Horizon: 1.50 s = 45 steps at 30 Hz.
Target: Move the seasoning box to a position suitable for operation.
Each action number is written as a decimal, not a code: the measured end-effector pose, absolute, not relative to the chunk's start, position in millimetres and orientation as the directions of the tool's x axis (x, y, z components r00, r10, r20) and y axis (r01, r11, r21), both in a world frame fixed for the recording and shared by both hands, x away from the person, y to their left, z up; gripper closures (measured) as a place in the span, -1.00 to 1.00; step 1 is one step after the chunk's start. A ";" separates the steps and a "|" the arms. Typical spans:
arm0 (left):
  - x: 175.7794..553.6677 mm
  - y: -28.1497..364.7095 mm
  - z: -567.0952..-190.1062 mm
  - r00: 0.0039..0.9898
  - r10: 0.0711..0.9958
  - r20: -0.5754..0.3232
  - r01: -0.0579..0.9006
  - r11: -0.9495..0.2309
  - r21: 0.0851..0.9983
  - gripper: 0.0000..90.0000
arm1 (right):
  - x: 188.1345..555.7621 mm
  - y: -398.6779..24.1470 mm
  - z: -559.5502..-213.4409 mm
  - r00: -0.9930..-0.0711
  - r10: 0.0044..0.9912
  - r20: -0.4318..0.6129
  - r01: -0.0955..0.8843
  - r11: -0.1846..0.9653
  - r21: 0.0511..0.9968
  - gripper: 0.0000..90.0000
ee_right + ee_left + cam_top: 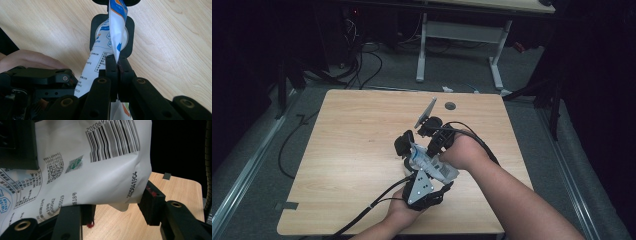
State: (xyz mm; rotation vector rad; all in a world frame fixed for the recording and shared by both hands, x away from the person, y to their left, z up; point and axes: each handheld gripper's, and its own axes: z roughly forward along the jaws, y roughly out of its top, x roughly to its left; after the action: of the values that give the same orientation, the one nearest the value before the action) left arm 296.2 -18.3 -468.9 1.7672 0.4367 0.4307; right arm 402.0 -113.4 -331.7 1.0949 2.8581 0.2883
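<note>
Holding white pouch (427, 162) above counter (352, 150) between both hands. We are pinching its thin edge with right hand-held gripper (117, 62), jaws together on it. Left hand-held gripper (117, 207) is clamping wider bottom corner; pouch is running lengthwise between them.

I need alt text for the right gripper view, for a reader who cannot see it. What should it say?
The right gripper, seen from behind its two black jaws, is shut on the edge of a white printed pouch with blue and orange marks. The pouch hangs above a light wooden table; the other gripper and part of a hand show at the lower left.
</note>
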 end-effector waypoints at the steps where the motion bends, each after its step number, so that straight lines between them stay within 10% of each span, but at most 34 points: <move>1: 296.2 -18.2 -468.8 0.861 0.506 0.059 0.065 -0.225 0.972 0.18 | 400.7 -112.5 -331.3 -0.730 0.683 0.009 0.672 0.715 0.193 0.98; 45: 298.1 -17.8 -466.0 0.857 0.512 0.060 0.063 -0.220 0.974 0.18 | 403.1 -110.9 -330.1 -0.742 0.670 0.003 0.657 0.726 0.203 0.98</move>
State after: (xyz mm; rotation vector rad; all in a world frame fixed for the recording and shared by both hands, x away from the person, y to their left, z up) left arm 298.1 -17.8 -466.0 1.7600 0.4405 0.4388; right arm 403.1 -110.9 -330.1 1.0980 2.8536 0.2939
